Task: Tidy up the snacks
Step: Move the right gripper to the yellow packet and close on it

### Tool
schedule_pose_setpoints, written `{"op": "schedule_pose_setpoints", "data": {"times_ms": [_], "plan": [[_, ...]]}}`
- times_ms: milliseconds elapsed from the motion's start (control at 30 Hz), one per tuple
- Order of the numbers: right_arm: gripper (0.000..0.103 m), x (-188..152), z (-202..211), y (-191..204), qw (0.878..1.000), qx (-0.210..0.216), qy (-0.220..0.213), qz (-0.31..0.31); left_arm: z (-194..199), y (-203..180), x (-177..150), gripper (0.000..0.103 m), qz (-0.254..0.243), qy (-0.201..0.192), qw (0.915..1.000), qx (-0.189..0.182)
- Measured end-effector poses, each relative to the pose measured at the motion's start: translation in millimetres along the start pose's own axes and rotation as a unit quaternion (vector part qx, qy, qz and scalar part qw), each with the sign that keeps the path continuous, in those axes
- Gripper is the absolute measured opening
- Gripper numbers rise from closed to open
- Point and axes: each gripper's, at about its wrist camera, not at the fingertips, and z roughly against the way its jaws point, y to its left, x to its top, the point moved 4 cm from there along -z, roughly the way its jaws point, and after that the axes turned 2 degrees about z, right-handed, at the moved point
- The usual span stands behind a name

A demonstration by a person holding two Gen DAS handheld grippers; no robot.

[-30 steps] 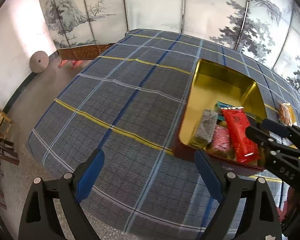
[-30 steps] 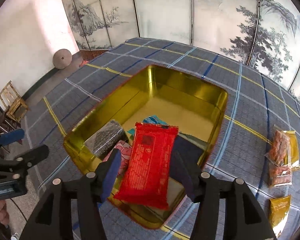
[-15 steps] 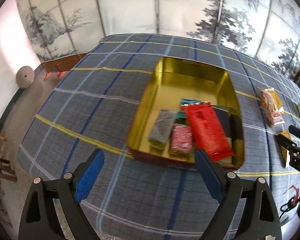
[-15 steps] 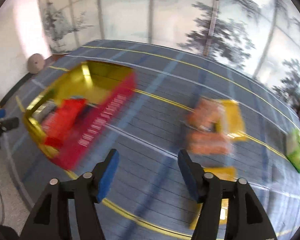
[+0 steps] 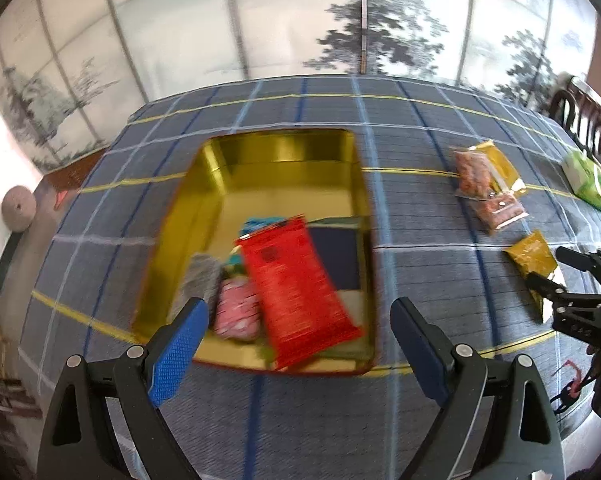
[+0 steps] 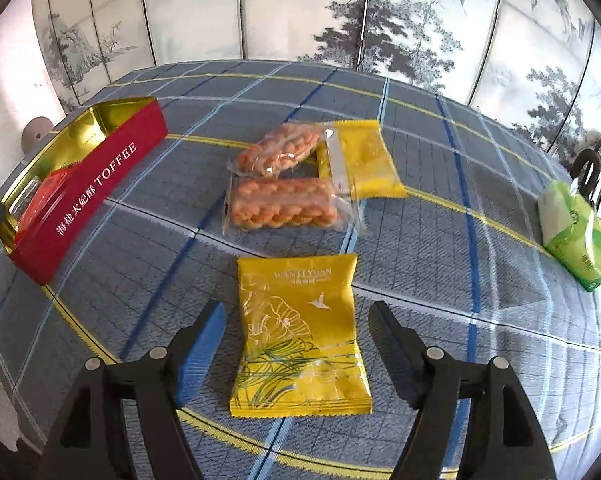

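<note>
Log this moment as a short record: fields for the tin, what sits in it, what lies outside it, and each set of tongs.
container: red toffee tin with gold lining, on the blue plaid tablecloth
in tin: red flat snack packet on top, pink packet, grey packet
outside tin: yellow foil pouch with a bird print, two clear bags of orange twists, second yellow pouch, green tissue pack
right tongs: open, straddling the bird-print pouch
left tongs: open, empty, near the tin

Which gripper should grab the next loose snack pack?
Right. The right gripper is open, its fingers straddling the yellow packet on the tablecloth. The left gripper hovers open by the tin, away from loose snacks.
</note>
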Motion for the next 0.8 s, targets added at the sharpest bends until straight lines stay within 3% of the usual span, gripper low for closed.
{"op": "schedule_pose_setpoints", "data": {"times_ms": [367, 500, 567, 800], "plan": [[0.075, -5.3, -7.0, -15.0, 1.0, 0.014, -0.012, -0.02, -23.0, -61.4, 17.1, 0.09, -0.072, 0.004, 0.9972, -0.023], [0.06, -7.6, -6.6, -22.6, 0.999, 0.021, -0.019, -0.023, -31.8, -81.9, 21.3, 0.09, -0.088, 0.007, 0.9954, -0.038], [0.058, -8.6, -5.4, -27.3, 0.999, 0.025, -0.023, -0.029, -36.3, -92.0, 23.3, 0.09, -0.095, 0.01, 0.9945, -0.042], [0.056, -12.1, -6.2, -69.5, 0.997, -0.016, -0.038, -0.064, -47.2, -122.4, 29.8, 0.09, -0.111, 0.014, 0.9913, -0.07]]}}
